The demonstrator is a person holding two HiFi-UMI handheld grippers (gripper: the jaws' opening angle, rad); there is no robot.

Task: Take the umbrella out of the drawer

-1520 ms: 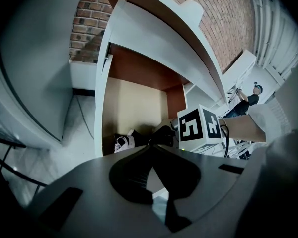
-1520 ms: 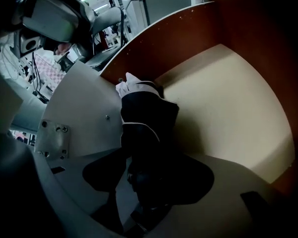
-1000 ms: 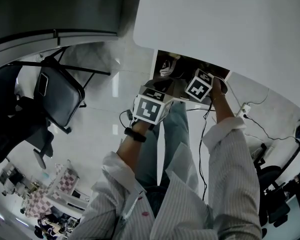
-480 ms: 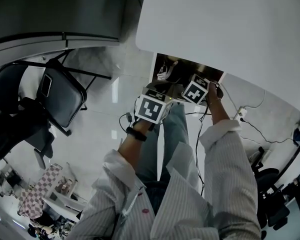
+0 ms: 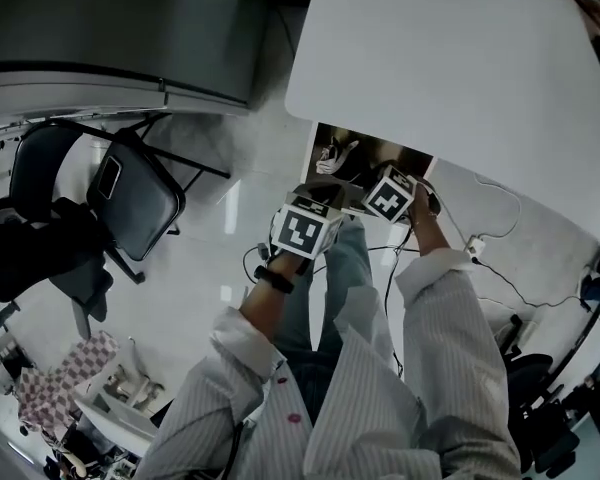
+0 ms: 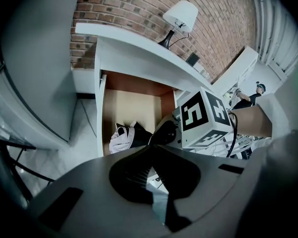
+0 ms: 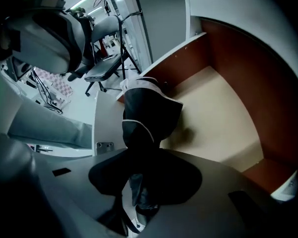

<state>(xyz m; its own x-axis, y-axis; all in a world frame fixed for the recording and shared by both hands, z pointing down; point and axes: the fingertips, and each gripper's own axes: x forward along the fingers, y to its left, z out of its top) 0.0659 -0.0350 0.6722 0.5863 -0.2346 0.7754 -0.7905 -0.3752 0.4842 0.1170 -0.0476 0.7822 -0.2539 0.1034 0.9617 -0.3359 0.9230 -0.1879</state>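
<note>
Two tongs worked over the open drawer with the pale tan floor and red-brown walls (image 7: 228,133), pulled out from under the smooth white desk (image 5: 460,68). The right gripper (image 7: 139,157) was clamped on the folded black fabric umbrella with thin white piping (image 7: 146,115). Its jaws had just been closing, and the bundle sat squarely between them. The left gripper (image 6: 152,150) had its jaws drawn together, tips right at the dark cloth. Whether a fold was nipped there I could not tell.

The umbrella hung from the right jaws within the drawer's opening, toward its left side. A soft shadow on the floor beside it suggested it was off the wood.

It looked light. The canopy was soft, crumpled and loosely gathered, probably a slick woven cloth, and it bulged into a blunt, uneven roll. A stiff shaft and thin ribs presumably ran through the middle. The best hold seemed to be across the roll's midsection, squeezing through the cloth onto that hard core. A pinch on cloth alone would likely slide or let the folds spill open. The ribs might bend if caught on the drawer's hard, flat front edge.
</note>
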